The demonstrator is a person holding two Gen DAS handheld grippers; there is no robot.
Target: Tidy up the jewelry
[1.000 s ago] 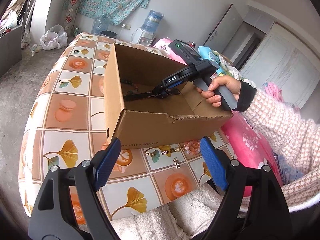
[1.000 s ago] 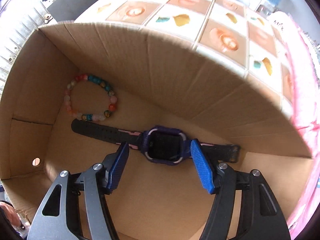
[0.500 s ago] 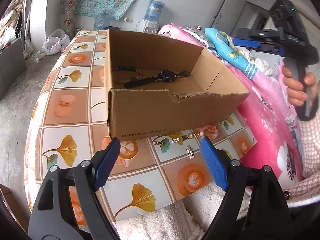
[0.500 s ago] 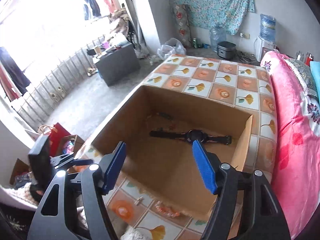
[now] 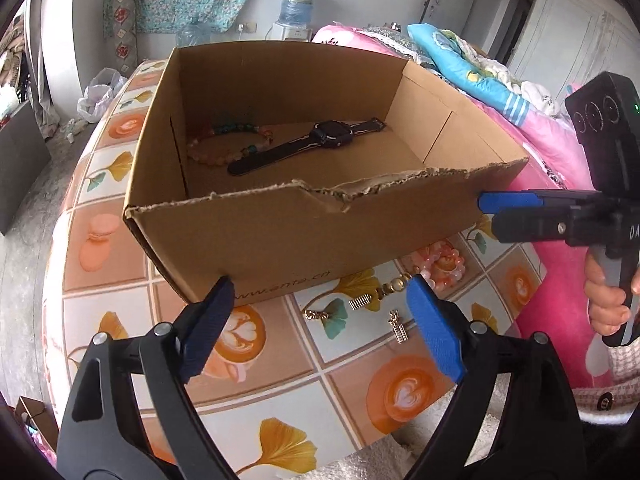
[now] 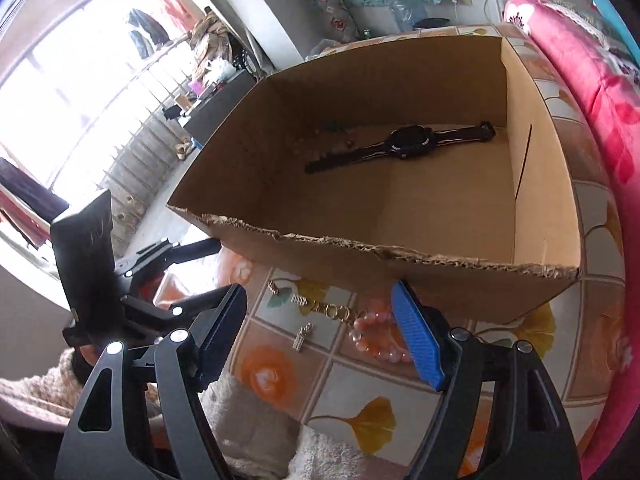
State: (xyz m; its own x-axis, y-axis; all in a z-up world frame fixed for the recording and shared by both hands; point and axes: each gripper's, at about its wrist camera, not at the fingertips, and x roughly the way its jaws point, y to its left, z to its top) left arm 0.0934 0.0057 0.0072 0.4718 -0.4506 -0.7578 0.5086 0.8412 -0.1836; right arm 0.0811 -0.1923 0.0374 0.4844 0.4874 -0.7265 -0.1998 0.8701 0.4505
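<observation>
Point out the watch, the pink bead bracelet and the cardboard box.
watch (image 5: 330,133): left wrist view, its face.
pink bead bracelet (image 6: 374,332): right wrist view, its beads.
cardboard box (image 5: 304,236): left wrist view, near outer wall.

Matte corrugated cardboard box with a raggedy torn rim, glossy printed tabletop, shiny gold-metal bracelet, fuzzy white towel.

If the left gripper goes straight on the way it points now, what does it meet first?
Probably the gold chain on the tablecloth, just before the cardboard box. The left gripper is opening and empty; depth is uncertain.
</observation>
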